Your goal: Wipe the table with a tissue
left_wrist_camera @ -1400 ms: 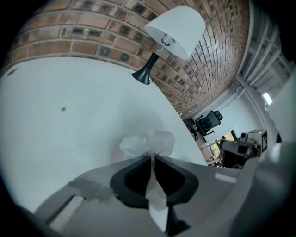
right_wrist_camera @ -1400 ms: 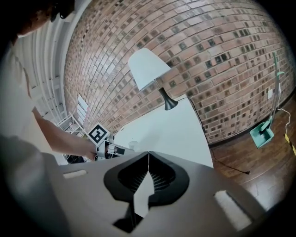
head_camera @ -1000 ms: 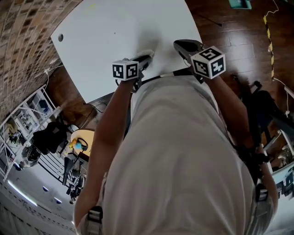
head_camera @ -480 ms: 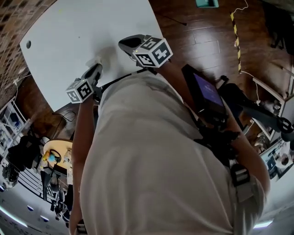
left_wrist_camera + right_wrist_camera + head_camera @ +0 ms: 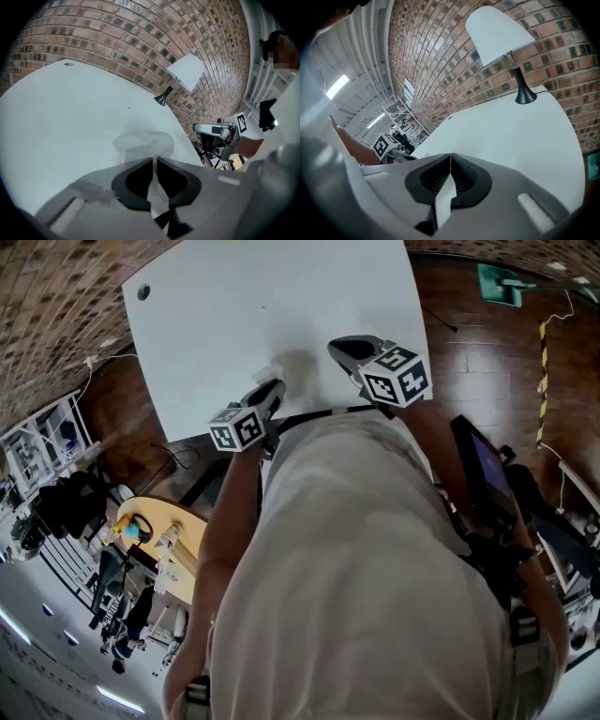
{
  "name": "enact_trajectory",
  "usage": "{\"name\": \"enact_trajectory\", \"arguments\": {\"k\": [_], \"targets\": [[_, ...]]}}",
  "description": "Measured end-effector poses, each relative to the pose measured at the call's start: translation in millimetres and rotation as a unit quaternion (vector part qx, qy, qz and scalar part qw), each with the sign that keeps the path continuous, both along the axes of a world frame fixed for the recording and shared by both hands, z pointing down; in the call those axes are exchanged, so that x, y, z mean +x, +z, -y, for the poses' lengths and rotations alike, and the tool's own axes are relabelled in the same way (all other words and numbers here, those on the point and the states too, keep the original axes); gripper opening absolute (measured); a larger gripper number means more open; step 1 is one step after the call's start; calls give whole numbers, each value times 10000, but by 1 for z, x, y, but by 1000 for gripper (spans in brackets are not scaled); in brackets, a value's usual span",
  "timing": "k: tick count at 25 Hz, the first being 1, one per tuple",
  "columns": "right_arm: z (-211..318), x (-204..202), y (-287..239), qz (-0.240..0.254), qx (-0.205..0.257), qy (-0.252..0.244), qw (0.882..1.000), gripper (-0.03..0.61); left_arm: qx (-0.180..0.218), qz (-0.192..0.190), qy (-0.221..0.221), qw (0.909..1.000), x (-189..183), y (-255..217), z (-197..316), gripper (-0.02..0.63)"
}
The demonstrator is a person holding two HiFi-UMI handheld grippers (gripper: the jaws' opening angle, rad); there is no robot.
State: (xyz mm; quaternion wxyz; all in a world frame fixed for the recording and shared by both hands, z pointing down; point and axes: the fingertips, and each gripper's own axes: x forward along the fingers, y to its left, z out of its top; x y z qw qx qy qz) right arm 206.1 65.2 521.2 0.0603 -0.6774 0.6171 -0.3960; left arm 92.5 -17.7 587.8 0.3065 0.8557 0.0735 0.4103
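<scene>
Your left hand-held gripper is pinched on the one tissue. Its crumpled bulk lies on the white bench just past the jaw tips, where the head view shows only a pale wad. Your right hand-held gripper, over the bench, is closed on nothing. Both gripper views catch one white-shaded lamp by the brick wall, which the head view misses. Two hand-held grippers, one tissue.

no legible words or numbers, only square coded patterns — left marker cube, right marker cube
</scene>
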Motion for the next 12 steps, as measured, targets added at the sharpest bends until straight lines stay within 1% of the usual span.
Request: {"name": "enact_trajectory", "arguments": {"k": [7,12], "targets": [[26,-10,2,-44,-92,-8,9999,9,-58,-165,97,9998,-2,0,16,34],[34,-16,1,-58,-159,70,9998,9,-168,-11,-101,9998,-5,5,33,34]]}}
